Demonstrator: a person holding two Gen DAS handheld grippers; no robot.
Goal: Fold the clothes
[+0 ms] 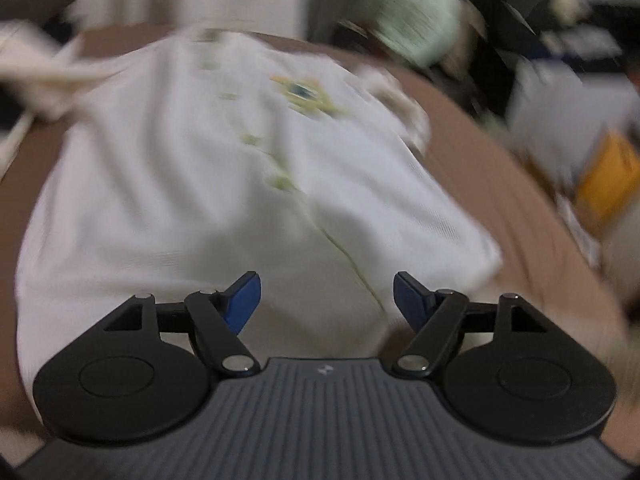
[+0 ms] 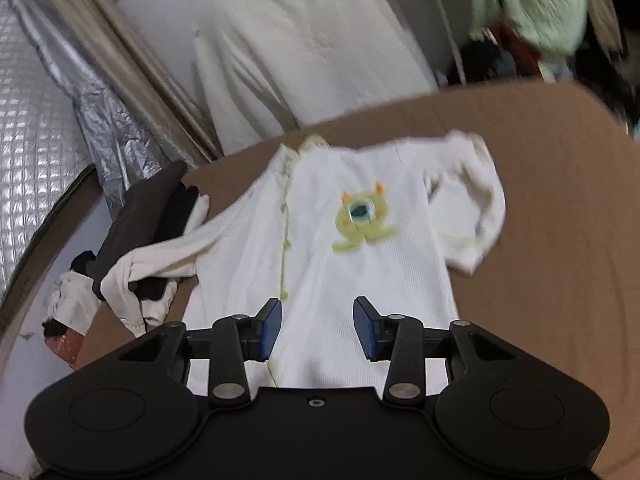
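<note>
A white baby garment (image 2: 332, 248) with a green monster print and green stitching lies spread on the brown cardboard surface (image 2: 552, 184). One sleeve trails left, the other is bunched at the right. My right gripper (image 2: 317, 326) hovers above the garment's lower part, open, with nothing between its blue pads. In the blurred left wrist view the same garment (image 1: 192, 184) fills the middle. My left gripper (image 1: 327, 300) is open above its near edge, and its pads hold nothing.
A heap of dark and white clothes (image 2: 136, 236) lies at the left edge of the cardboard. Behind it are a silver quilted cover (image 2: 44, 128), a beige hanging cloth (image 2: 304, 48) and a pale green fabric (image 2: 528, 4). A yellow object (image 1: 608, 180) sits far right.
</note>
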